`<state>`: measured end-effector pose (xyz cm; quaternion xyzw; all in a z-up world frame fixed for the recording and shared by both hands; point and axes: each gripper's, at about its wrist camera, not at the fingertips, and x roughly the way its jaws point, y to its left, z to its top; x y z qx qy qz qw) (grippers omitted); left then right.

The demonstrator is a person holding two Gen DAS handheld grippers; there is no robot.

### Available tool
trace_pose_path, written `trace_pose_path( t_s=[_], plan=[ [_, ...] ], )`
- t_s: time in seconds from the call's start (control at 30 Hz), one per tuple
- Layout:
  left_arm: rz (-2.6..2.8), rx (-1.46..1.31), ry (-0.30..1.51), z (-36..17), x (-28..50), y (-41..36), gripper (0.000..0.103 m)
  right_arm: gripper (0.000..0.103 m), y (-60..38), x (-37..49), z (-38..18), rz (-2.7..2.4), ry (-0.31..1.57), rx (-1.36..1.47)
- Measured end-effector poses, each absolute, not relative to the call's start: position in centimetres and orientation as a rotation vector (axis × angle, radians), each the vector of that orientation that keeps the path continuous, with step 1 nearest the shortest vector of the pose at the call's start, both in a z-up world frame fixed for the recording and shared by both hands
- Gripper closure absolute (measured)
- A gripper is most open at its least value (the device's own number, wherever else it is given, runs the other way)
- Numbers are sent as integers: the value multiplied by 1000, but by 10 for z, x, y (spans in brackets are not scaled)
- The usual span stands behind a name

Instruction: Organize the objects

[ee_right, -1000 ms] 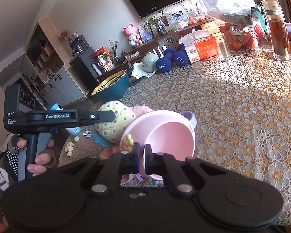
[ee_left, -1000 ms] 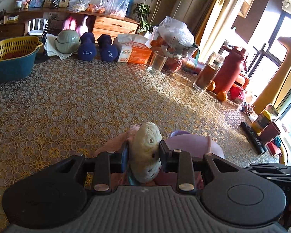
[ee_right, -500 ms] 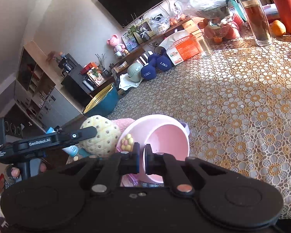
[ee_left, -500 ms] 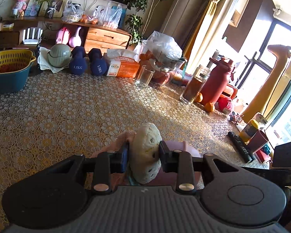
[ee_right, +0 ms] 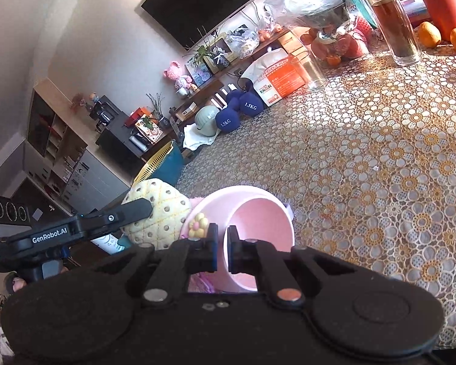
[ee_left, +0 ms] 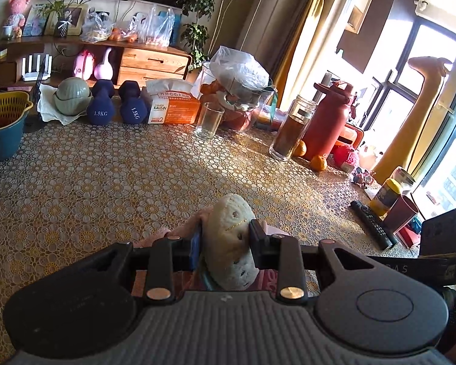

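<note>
Left wrist view: The left gripper [ee_left: 226,243] pinches a pale yellow pineapple plush [ee_left: 229,243] between both fingers, one pad on each side of the toy. The plush occupies the frame centre, slightly toward 6 o'clock. A pink fabric item [ee_left: 179,228] shows behind the left finger, toward 9 o'clock of the plush. The lace tablecloth [ee_left: 106,182] covers the table. At 12 o'clock stand two blue dumbbells [ee_left: 115,103], an orange tissue box [ee_left: 173,103] and an empty glass [ee_left: 208,120]. At 2 o'clock stand a tea jar [ee_left: 290,130] and a red bottle [ee_left: 328,121]. A yellow-and-teal basket [ee_left: 3,127] sits at 9 o'clock. A black remote [ee_left: 374,225] lies at 3 o'clock.

Right wrist view: The right gripper [ee_right: 223,249] is closed on the rim of a pink bowl [ee_right: 252,222]; the rim wall passes between the narrowly spaced fingers. The bowl is tilted, its opening facing the camera, just below frame centre. A yellow flower ornament [ee_right: 197,225] sits on the rim beside the left finger. At 9 o'clock of the bowl, the left gripper holds the pineapple plush, which touches or nearly touches the bowl; contact cannot be confirmed.
</note>
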<state>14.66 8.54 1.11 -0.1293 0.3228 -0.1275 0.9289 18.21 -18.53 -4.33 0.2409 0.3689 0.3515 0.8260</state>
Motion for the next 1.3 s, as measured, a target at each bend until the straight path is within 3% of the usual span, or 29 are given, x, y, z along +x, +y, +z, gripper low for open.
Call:
trace_pose_path(
  t_s=[0.33,0.57,1.3],
  plan=[
    [-172,-255,688,-3,156,102,72,98,-182,181,-43,750,779,510],
    [-136,-247,786,-40,167,106,72,98,-182,181,-42,748,779,510],
    [-286,-252,662,21,141,73,72,97,-186,181,-44,734,779,513]
  ],
)
